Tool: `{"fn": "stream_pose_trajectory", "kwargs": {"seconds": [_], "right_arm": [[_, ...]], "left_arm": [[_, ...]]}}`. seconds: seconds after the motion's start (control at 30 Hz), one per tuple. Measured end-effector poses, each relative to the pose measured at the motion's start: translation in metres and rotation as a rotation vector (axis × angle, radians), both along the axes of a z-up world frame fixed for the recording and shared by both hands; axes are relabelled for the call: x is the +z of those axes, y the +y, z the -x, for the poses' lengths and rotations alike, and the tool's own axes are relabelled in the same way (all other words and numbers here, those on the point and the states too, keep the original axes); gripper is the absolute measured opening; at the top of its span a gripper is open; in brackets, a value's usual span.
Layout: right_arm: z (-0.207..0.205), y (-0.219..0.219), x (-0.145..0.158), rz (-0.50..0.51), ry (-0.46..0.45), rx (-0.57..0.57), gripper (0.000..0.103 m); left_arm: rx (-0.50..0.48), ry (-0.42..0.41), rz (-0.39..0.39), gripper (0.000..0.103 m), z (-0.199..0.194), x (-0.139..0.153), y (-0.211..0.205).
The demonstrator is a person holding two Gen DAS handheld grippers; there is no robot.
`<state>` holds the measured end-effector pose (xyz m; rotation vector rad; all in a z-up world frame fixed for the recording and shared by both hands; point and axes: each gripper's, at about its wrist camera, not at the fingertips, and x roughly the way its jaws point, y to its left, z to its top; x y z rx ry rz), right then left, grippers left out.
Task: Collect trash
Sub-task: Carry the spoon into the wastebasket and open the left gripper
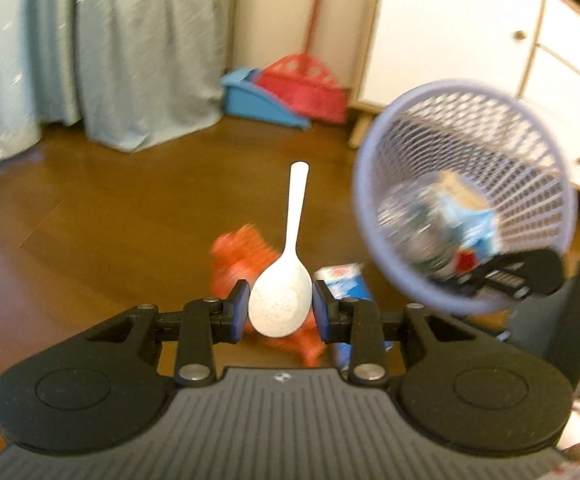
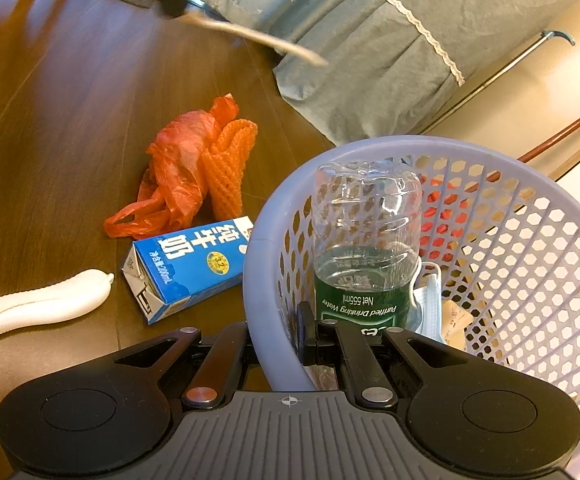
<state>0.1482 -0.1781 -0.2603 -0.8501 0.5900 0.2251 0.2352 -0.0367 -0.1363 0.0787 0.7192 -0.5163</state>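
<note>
The left hand-held gripper (image 1: 278, 309) pinches a white plastic spoon (image 1: 285, 280) by its bowl above the floor beside the lavender mesh basket (image 2: 530, 240), whose rim the right hand-held gripper (image 2: 285, 340) clamps, with a blue milk carton (image 2: 185, 268) just beside the basket.

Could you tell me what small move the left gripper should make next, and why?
Probably swing the left gripper to the right, over the basket's open mouth. It is shut on the bowl of a white spoon, held above the floor, while the right gripper clamps the basket rim and tilts the opening toward it. The basket already holds a bottle.
</note>
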Motion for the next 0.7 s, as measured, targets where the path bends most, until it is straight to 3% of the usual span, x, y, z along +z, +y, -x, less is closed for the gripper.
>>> {"fn": "stream_pose_trajectory", "kwargs": {"seconds": [0.27,0.4,0.5,0.57,0.7], "right_arm": [[0.003,0.0,0.0,-0.008,0.001,0.007,0.003],[0.003,0.0,0.001,-0.014,0.0,0.007,0.002],[0.003,0.0,0.0,-0.014,0.0,0.009,0.002],[0.003,0.0,0.0,-0.016,0.0,0.008,0.002],[0.003,-0.001,0.001,-0.026,-0.003,0.005,0.002]], "left_arm": [[-0.187,-0.019,0.061,0.028,0.0,0.038,-0.07],[-0.267,0.035,0.055,0.028,-0.007,0.04,-0.108],[-0.303,0.056,0.098,0.029,-0.013,0.041,-0.13],[-0.305,0.067,0.156,0.042,-0.019,0.043,-0.138],[-0.285,0.032,0.173,0.042,-0.018,0.047,-0.129]]}}
